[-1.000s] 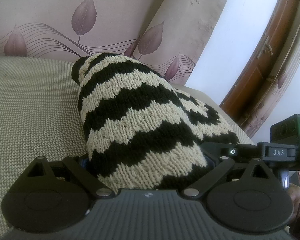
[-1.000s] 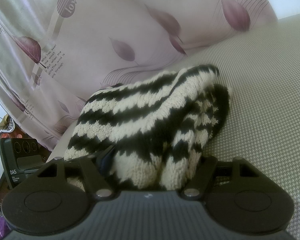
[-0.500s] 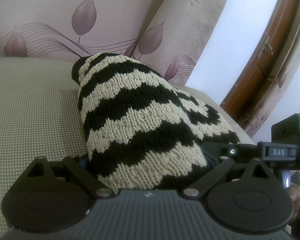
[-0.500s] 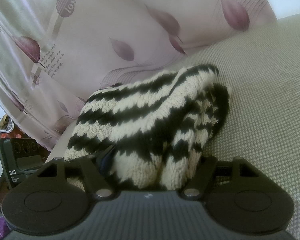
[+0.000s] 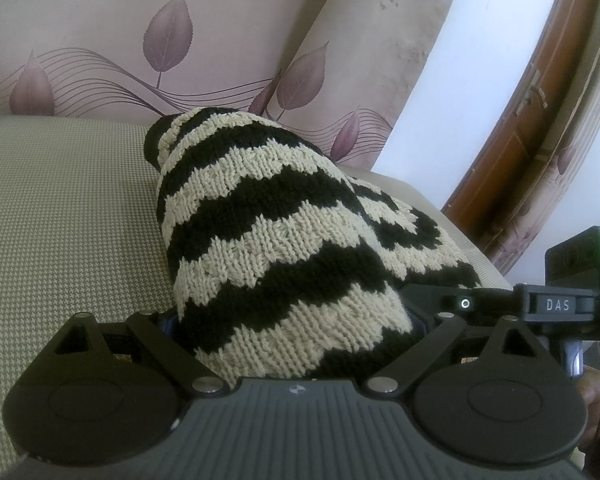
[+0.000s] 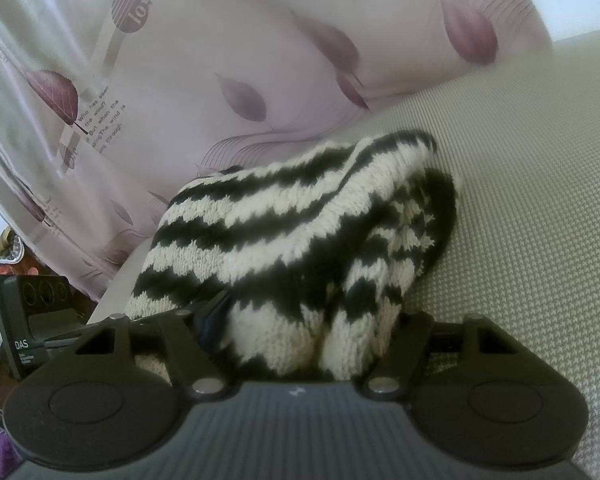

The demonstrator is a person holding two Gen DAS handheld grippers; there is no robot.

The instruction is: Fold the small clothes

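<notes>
A small black-and-cream striped knitted garment [image 5: 276, 240] lies bunched on a beige woven surface [image 5: 60, 216]. My left gripper [image 5: 296, 344] is shut on its near edge; the knit covers the fingertips. In the right wrist view the same garment [image 6: 300, 240] is folded over on itself, and my right gripper [image 6: 300, 340] is shut on its doubled edge, fingertips hidden in the knit. The right gripper's body [image 5: 572, 280] shows at the right of the left wrist view, and the left gripper's body [image 6: 28, 320] shows at the left of the right wrist view.
A pale curtain with purple leaf print [image 5: 180, 40] hangs behind the surface. A brown wooden door frame [image 5: 540, 100] stands at the right. The surface's edge [image 6: 116, 288] drops off at the left in the right wrist view, with clutter [image 6: 4, 252] beyond.
</notes>
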